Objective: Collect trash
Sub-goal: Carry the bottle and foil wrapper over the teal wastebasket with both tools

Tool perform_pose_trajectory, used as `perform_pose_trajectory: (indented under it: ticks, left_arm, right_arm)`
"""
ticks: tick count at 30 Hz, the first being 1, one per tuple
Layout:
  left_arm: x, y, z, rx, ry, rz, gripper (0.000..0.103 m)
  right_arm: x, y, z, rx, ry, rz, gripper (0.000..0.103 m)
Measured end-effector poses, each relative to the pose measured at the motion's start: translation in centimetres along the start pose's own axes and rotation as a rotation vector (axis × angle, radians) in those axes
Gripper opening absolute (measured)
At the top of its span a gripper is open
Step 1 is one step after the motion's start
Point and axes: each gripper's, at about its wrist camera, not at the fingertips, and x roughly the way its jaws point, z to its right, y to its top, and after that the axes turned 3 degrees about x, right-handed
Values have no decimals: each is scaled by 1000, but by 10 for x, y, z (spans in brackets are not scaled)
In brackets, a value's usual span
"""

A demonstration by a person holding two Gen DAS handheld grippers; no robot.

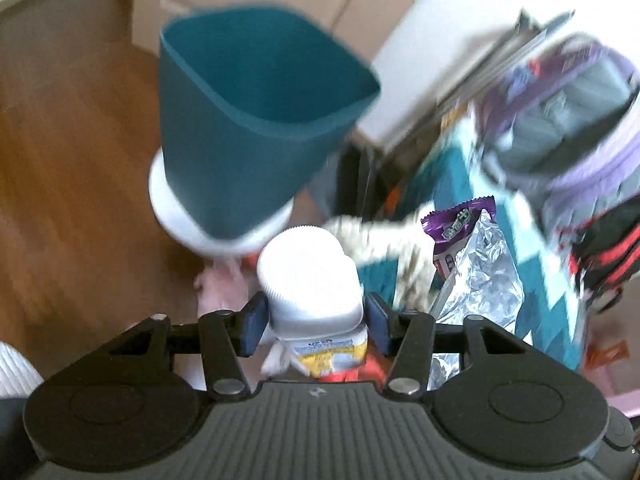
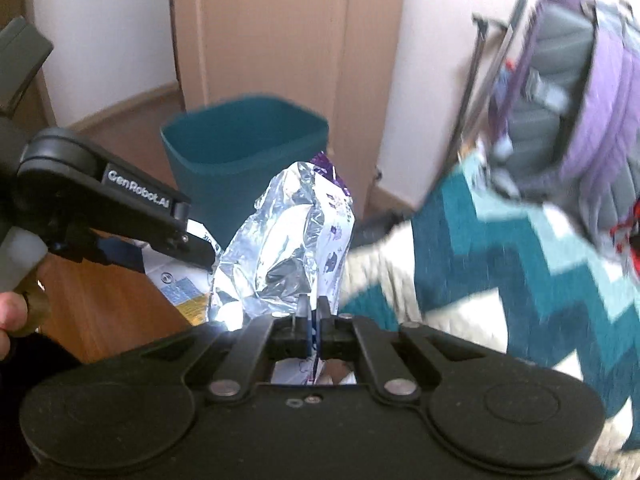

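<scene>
Both grippers are loaded. My left gripper (image 1: 316,322) clamps a white bottle (image 1: 310,276) between its blue pads (image 1: 253,324), one pad on each side of the body just below the cap. It is a white plastic bottle with a broad ribbed cap and a yellow-and-blue label near its lower end. Its long axis runs straight out along my fingers, cap end away from me and label end back toward the gripper's body. The cap points at the base of the bin (image 1: 256,120), which stands just ahead on the wood floor (image 1: 72,168).

My right gripper (image 2: 312,320) is pinched tight on a wrapper (image 2: 288,240), its jaws closed on the lower edge. This wrapper is a crumpled, torn-open snack bag, shiny silver inside with purple and white print outside. It stands up from my fingers, long axis running forward and up, the purple tip farthest from me and in line with the bin. From the left wrist view the same wrapper shows just to the right of the bottle, purple end up.

That bin is teal, open-topped, with a white base. It sits ahead of both tools, near a pale door. To the right of the tools lies a teal-and-white zigzag rug (image 2: 520,264), with a purple backpack (image 2: 580,92) beyond it. My left gripper appears at the left edge of the right wrist view, beside the wrapper.
</scene>
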Motion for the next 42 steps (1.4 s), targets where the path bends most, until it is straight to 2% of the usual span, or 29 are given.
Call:
perform_pose_trajectory:
  ticks: [3, 7, 12, 21, 30, 42]
  left_arm:
    - [-19, 22, -7, 1, 10, 57, 52]
    - [-41, 57, -19, -39, -17, 116, 52]
    - [-63, 105, -23, -25, 0, 223, 52]
    - [-46, 175, -26, 32, 76, 315, 52]
    - [12, 213, -44, 79, 124, 239, 52]
    - [89, 218, -63, 110, 168, 111, 52]
  right_arm:
    - [1, 29, -9, -19, 15, 40, 1]
    - [12, 69, -15, -33, 34, 84, 1]
    - [38, 108, -20, -27, 64, 99, 1]
    - [99, 150, -33, -17, 82, 70, 1]
    - [171, 171, -44, 16, 91, 2, 1]
    - [246, 154, -43, 53, 91, -130, 2]
